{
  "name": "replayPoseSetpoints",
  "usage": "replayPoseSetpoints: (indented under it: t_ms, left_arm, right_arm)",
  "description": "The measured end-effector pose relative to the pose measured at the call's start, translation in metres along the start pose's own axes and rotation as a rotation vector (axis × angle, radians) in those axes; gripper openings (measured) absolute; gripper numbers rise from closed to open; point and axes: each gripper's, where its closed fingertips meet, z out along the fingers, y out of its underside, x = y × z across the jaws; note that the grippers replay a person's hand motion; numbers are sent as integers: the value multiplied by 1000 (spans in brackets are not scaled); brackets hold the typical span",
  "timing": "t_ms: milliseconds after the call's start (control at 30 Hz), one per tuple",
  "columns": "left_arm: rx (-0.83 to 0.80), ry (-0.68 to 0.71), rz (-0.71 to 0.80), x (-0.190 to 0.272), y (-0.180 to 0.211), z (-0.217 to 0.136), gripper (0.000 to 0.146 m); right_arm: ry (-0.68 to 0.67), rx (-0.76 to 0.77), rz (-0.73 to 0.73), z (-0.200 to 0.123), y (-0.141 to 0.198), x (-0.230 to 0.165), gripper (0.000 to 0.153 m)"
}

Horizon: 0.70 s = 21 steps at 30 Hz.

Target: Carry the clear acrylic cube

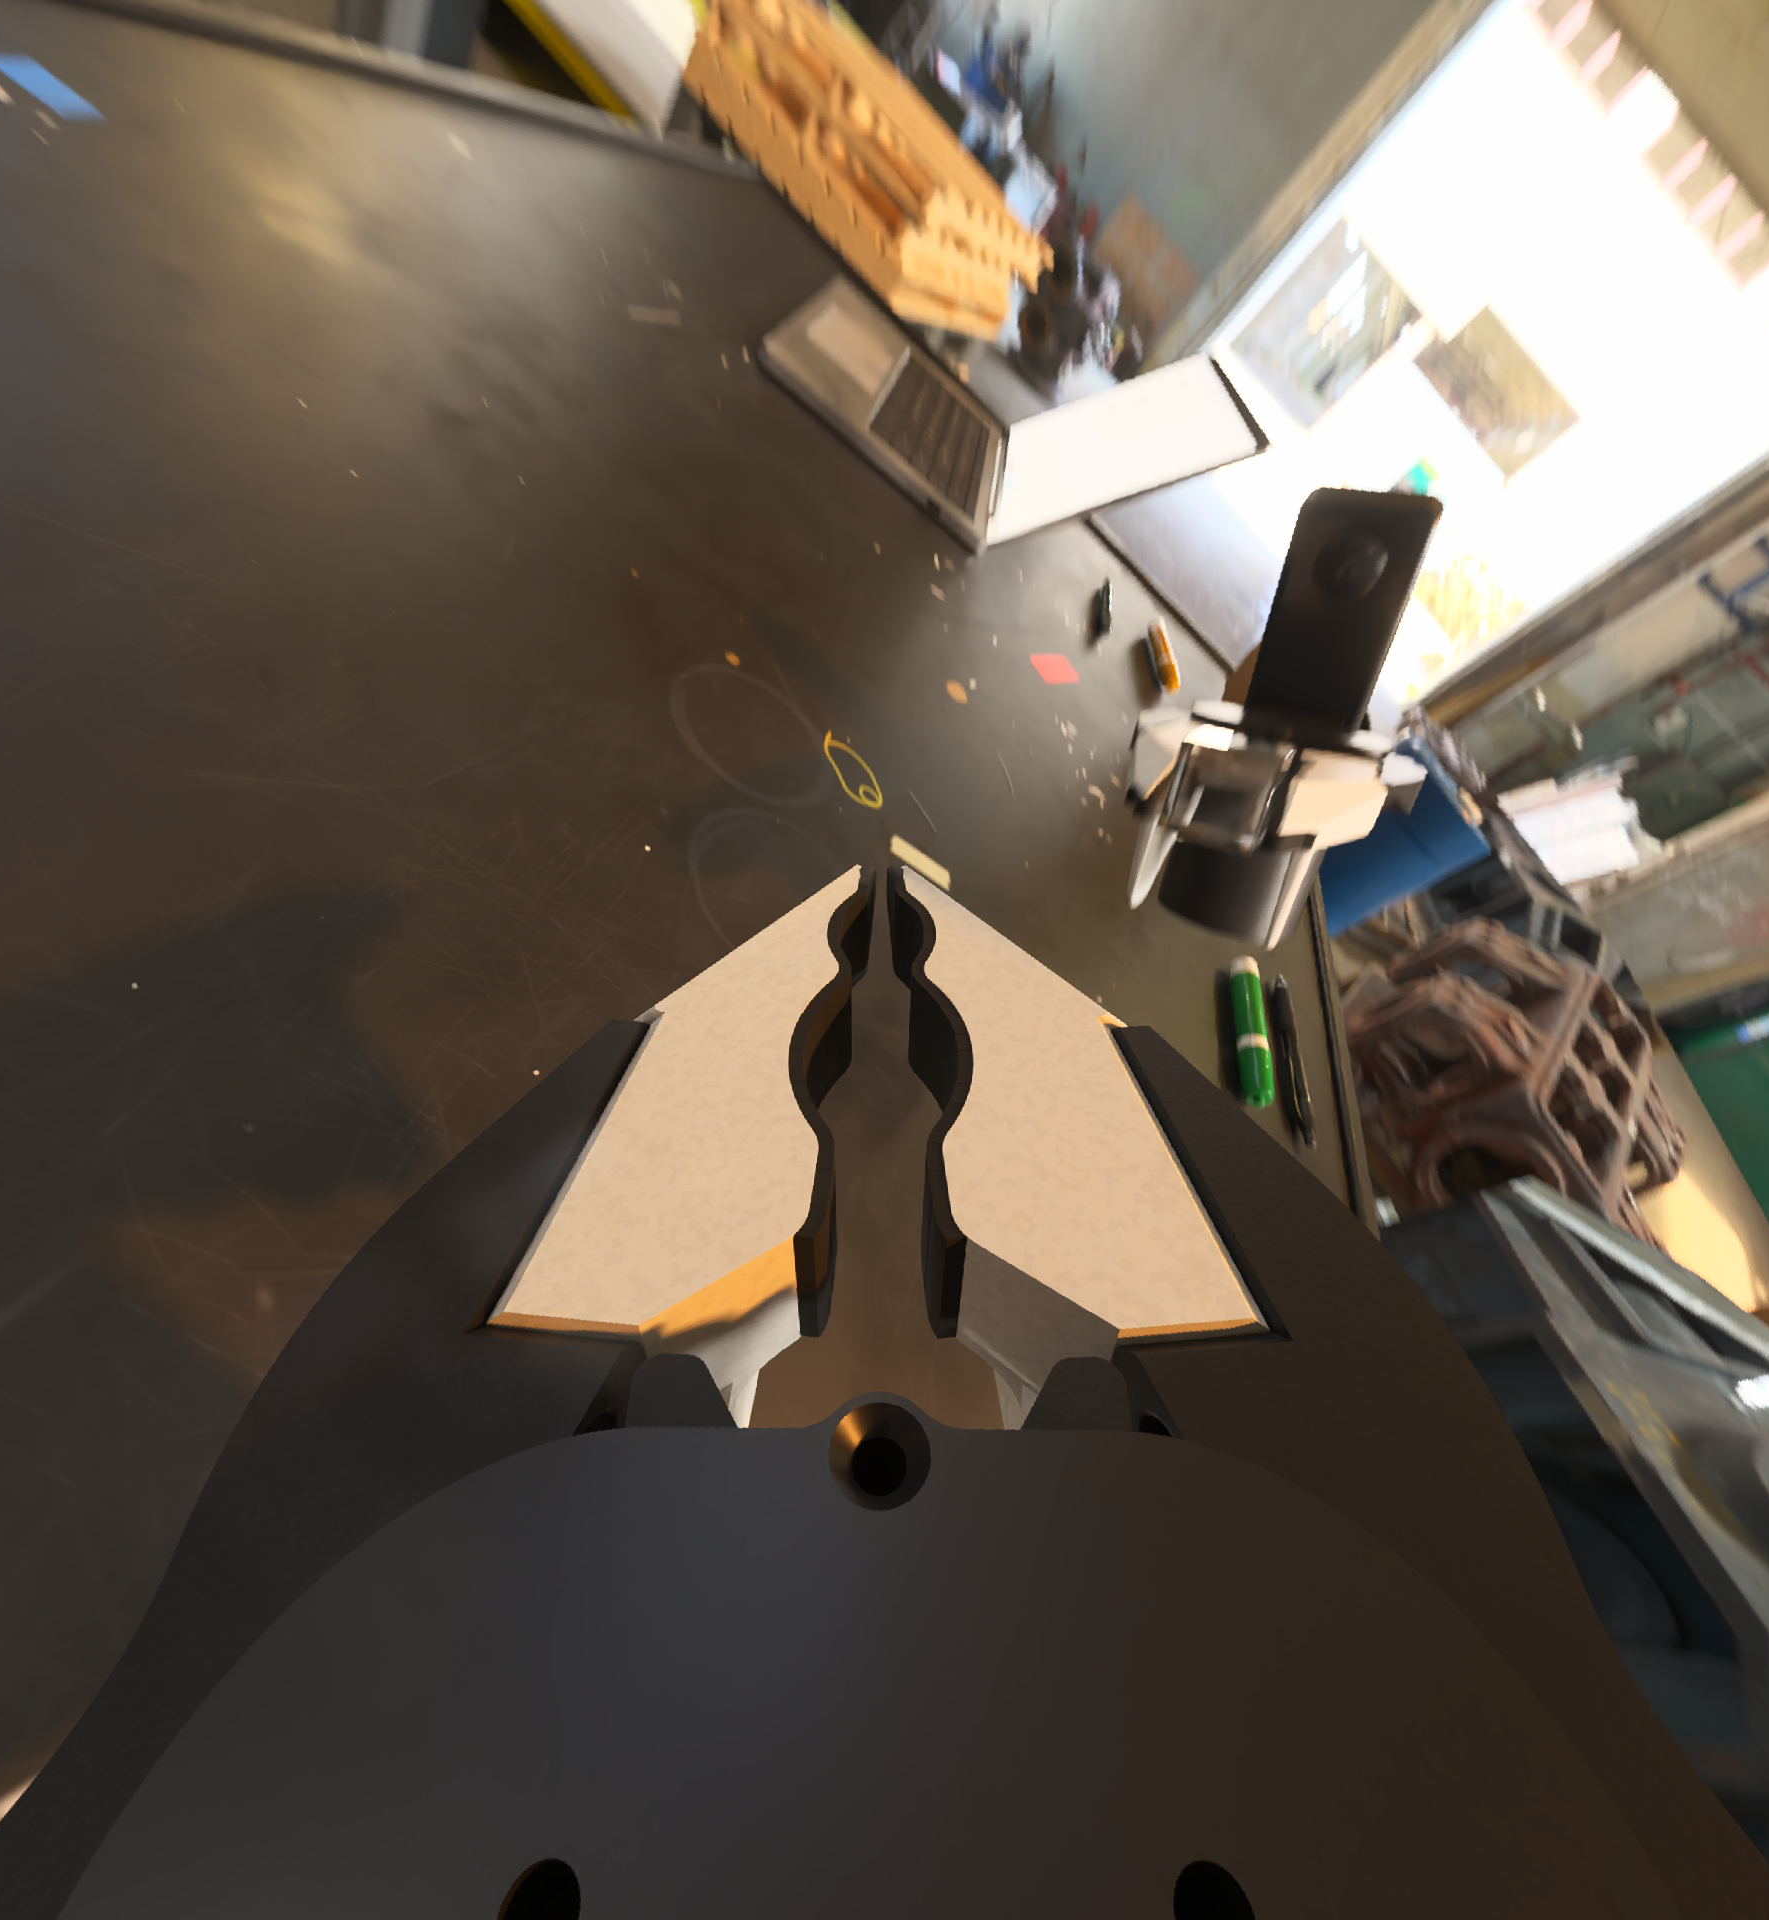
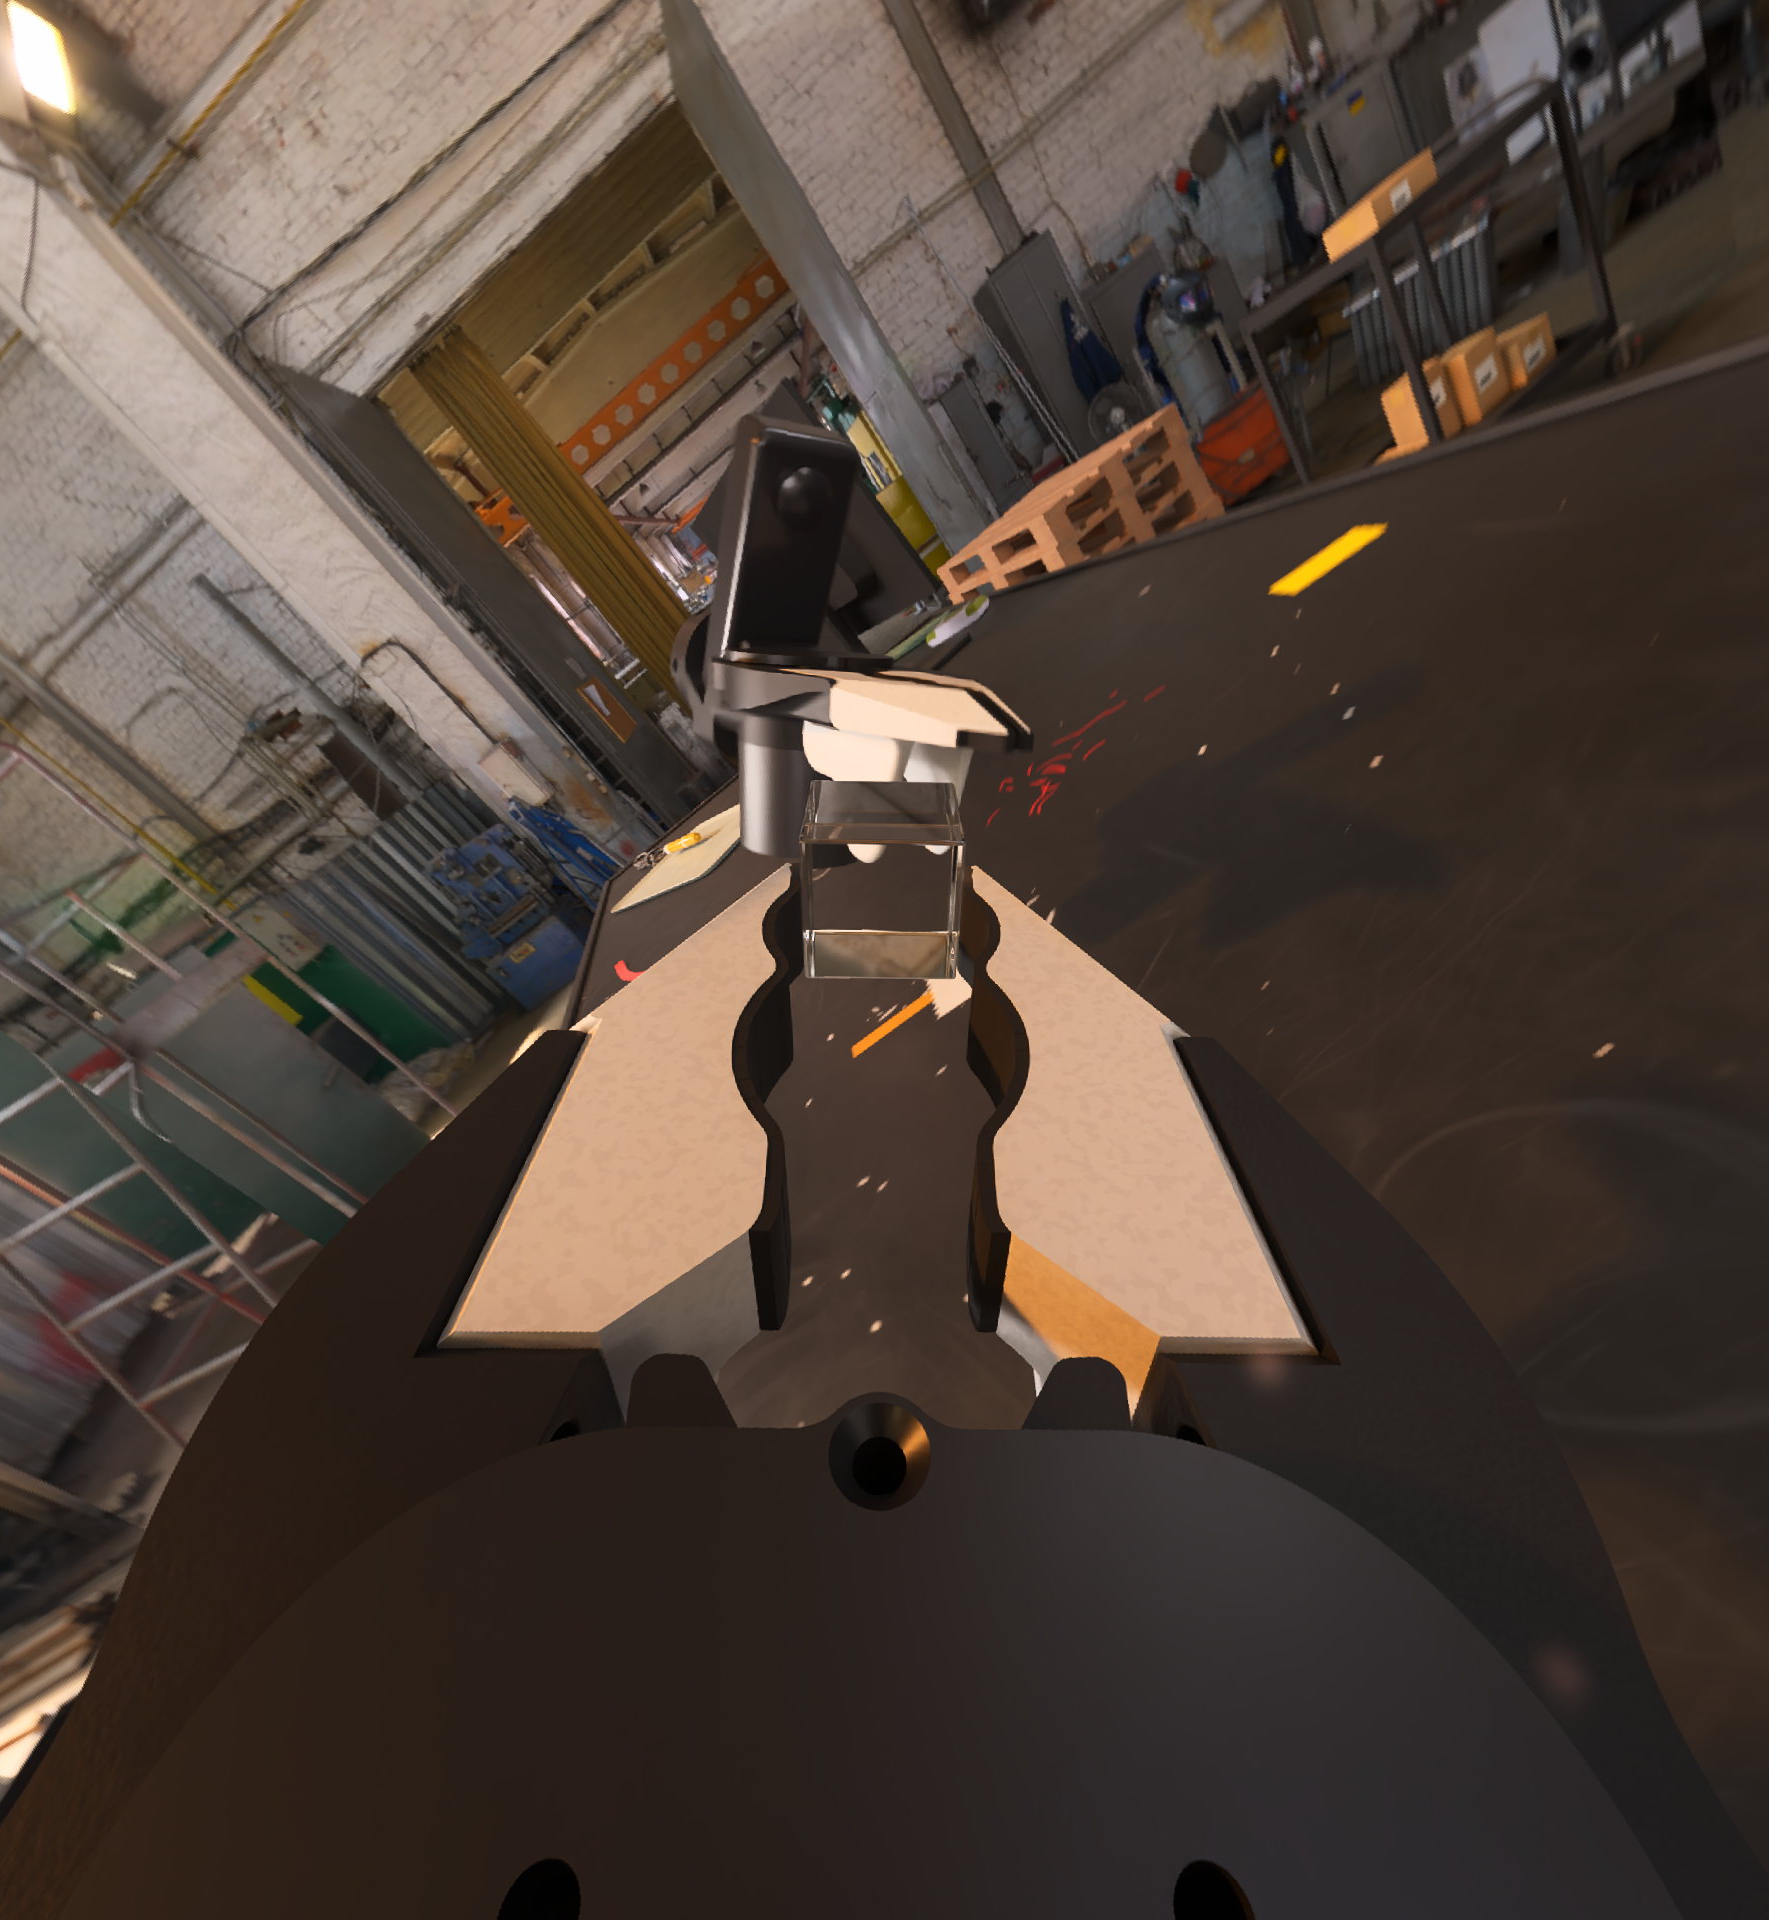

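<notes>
The clear acrylic cube (image 2: 880, 883) sits between the fingertips of my right gripper (image 2: 880, 878), which is shut on it, above the dark scratched table (image 2: 1482, 935). In the left wrist view the right gripper (image 1: 1228, 821) shows at the right with the cube (image 1: 1223, 805) in its jaws. My left gripper (image 1: 880, 875) is shut and empty over the table (image 1: 340, 623), left of the right gripper. In the right wrist view the left gripper (image 2: 895, 764) is just beyond the cube and faces it.
An open laptop (image 1: 901, 416) lies at the far side of the table. A green marker (image 1: 1249, 1029) and a black pen (image 1: 1293, 1060) lie near the table's right edge. Wooden pallets (image 1: 859, 156) stand beyond. A yellow tape strip (image 2: 1327, 558) marks the table.
</notes>
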Motion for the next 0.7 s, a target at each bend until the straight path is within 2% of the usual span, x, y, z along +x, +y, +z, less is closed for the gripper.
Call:
replayPoseSetpoints:
  t_ms: [200, 333, 700]
  left_arm:
    - [245, -100, -6, -3, 15, -15, 2]
    - [331, -133, -44, -6, 21, -20, 2]
    - [450, -190, -102, -11, 31, -29, 2]
  right_arm:
    - [-33, 31, 222, 33, 47, 0, 28]
    - [-56, 98, 335, 49, 58, 5, 28]
    - [6, 160, 371, 75, 61, 19, 28]
